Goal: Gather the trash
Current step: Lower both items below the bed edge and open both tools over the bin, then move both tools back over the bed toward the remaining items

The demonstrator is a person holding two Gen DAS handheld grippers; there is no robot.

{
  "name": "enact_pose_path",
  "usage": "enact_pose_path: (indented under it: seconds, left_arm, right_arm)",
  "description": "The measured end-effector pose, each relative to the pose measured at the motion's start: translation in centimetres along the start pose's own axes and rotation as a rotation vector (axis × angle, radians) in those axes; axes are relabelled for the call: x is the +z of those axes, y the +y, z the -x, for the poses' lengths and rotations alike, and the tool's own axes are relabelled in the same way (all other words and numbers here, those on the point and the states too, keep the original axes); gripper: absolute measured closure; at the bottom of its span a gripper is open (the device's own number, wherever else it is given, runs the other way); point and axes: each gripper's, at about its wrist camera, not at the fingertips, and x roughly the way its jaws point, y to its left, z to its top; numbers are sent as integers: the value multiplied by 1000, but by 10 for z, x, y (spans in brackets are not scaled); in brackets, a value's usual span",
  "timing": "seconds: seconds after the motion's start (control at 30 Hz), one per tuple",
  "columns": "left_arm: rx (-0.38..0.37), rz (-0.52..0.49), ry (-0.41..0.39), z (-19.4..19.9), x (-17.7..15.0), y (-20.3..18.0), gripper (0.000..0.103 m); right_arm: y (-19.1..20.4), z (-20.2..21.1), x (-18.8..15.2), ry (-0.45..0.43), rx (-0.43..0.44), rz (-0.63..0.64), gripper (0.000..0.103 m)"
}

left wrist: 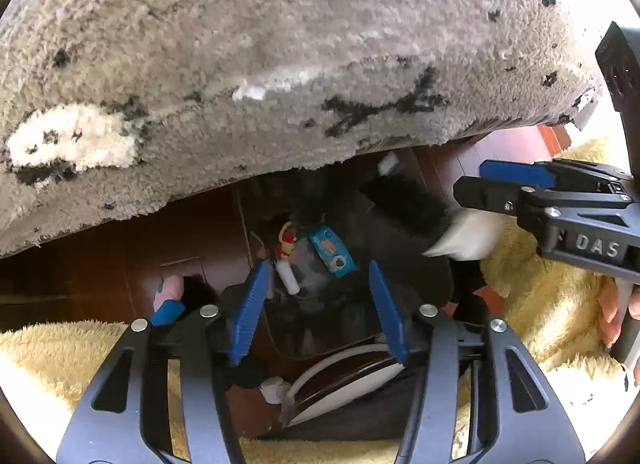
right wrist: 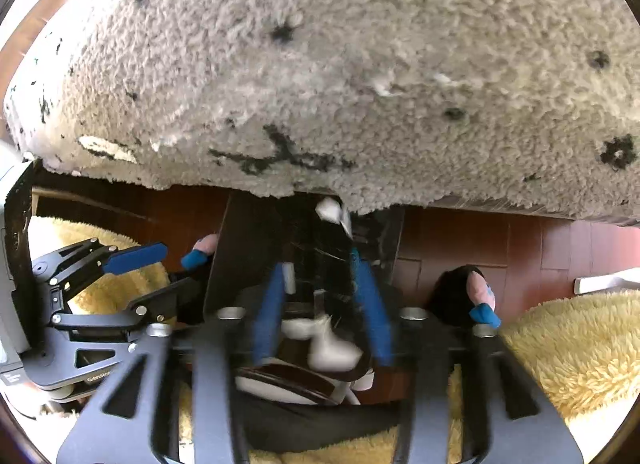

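My right tool [right wrist: 318, 268] hangs over the mouth of the bag with its jaws apart. The left tool [left wrist: 318, 264] is spread just as wide and holds nothing.

- **Grey rug [left wrist: 280, 44]:** It fills the far half of both views, with its edge just beyond the bag.
- **Floor [left wrist: 100, 264]:** Dark wood shows under the rug edge, and a yellow fleece [left wrist: 560, 296] lies on the near side.
- **Bag [left wrist: 400, 232]:** It is black and open, and sits on the floor between rug and fleece, directly under both tools.
- **White wad [left wrist: 466, 238]:** This is the piece in hand. It sits just under the right tool's fingers and above the bag's right rim. It looks free of the fingers, though blur in the right view leaves me unsure.
- **Trash already in the bag:** A blue packet [left wrist: 332, 250], a red-and-yellow wrapper [left wrist: 287, 242] and a small white tube [left wrist: 289, 278] lie at the bottom.

To do this well, I would bring the right tool inward so the wad is over the bag's dark middle, not its rim. I'd keep the jaws wide until it is clearly inside. The left tool should stay back from the opening, ready to steady the bag's wall if it sags.
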Motion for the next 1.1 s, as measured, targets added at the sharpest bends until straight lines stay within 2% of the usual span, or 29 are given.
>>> enact_pose_path:
  seconds: [0.1,0.13,0.2,0.27,0.47,0.67,0.77,0.87,1.1]
  left_arm:
    - [2,4,-15,6,1,0,44]
    - [1,6,-23,10,3,0,39]
    - [1,6,-41,19,7,-1,32]
    - [-9,-4,-62,30,10,-3,30]
    - [-9,-29,-162,78,26,-6,27]
    - [33,-71,-320,146,47,-2,26]
    - [76,-80,-371,169,62,6,24]
    - [133,-82,-406,181,82,7,24]
    - [135,-45,-422,180,134,25,24]
  right_arm:
    - [-5,7,0,-19,-14,-12,49]
    - [-7,12,0,-35,-20,-16,41]
    - [-8,22,0,-67,-29,-14,35]
    - [-7,35,1,-104,-41,-6,24]
    - [-3,92,12,-274,-126,51,23]
    - [-5,147,25,-433,-153,49,21]
    - [-10,171,38,-504,-178,45,21]
    - [-14,189,55,-559,-204,35,20]
    - [-26,199,124,-601,-241,4,20]
